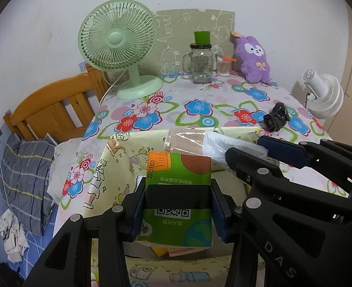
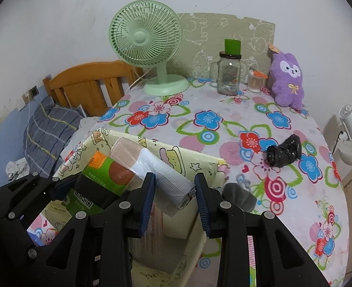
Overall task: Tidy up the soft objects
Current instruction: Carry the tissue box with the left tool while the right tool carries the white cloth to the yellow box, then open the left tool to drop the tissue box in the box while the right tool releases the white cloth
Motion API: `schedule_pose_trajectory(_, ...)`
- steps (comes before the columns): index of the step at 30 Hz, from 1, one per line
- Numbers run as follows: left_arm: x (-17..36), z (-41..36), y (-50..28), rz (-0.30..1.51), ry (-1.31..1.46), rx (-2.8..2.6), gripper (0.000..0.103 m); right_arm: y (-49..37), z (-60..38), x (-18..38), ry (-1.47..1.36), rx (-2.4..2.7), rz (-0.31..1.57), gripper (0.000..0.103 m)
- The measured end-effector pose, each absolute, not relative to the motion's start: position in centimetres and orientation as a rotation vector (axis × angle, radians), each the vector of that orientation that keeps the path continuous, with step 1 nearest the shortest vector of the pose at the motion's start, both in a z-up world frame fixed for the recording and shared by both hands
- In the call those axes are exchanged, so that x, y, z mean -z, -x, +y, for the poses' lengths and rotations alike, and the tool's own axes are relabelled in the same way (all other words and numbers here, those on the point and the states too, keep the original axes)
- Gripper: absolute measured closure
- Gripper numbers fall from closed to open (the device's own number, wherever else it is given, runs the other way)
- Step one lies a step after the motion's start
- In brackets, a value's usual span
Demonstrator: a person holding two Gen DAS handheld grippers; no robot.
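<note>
Green tissue pack (image 1: 176,191) being clamped by left gripper (image 1: 177,205) over the box (image 2: 195,157) — right gripper (image 2: 176,191) straddling white roll (image 2: 161,177), apart; black bundle (image 2: 283,154), purple plush (image 2: 288,81) waiting on table (image 2: 223,105).

The worktop (image 2: 223,110) wears a pale cloth printed with blue, red and pink flowers ringed in green. The storage box (image 2: 199,157) is cream-yellow with outlined cartoon figures. The tissue pack (image 1: 178,191) is green with an orange corner, a brown ball, a black band and a QR code. Beside it lie a beige roll (image 2: 125,150) and a white roll (image 2: 166,179). The black tongs (image 2: 176,203) have blue pads. The fan (image 2: 149,47) is mint green, the plush toy (image 2: 288,81) purple, the crumpled bag (image 2: 283,154) black.
</note>
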State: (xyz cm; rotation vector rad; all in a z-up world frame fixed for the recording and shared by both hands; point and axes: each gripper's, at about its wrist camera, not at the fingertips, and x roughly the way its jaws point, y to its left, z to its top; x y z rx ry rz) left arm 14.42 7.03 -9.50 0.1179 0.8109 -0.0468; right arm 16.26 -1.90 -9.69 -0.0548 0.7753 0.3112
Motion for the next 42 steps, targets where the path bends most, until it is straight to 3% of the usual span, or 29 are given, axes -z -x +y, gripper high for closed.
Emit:
schedule_pose_trajectory(11,11.1,9.0,-16.2,0.867,-0.114,-0.017,0.05,-18.1,-0.3,11.4,0.055,-0.329,0.821,0.066)
schedule_pose_trajectory(15,11.2,9.1,-16.2,0.869,-0.114,-0.024,0.039,-18.6,-0.2,11.9,0.048,-0.337,0.84,0.064)
schedule_pose_trajectory(17,11.3,9.1,-16.3,0.871,-0.114,-0.024,0.038,-18.7,-0.1,11.9,0.059,-0.342,0.842,0.06)
schedule_pose_trajectory(19,11.3,8.9,-16.3,0.879,-0.113,-0.019,0.032,-18.7,-0.3,11.8,0.061,-0.336,0.84,0.043)
schedule_pose_trajectory(21,11.2,8.9,-16.3,0.879,-0.11,-0.016,0.028,-18.6,-0.5,11.6,0.051,-0.343,0.833,0.032)
schedule_pose_trajectory(24,11.0,8.7,-16.1,0.874,-0.107,-0.017,0.024,-18.1,-0.7,11.1,0.05,-0.34,0.802,0.023)
schedule_pose_trajectory(42,8.8,5.6,-14.3,0.811,-0.13,0.018,0.016,-16.4,-3.9,9.3,0.015,-0.288,0.758,0.019)
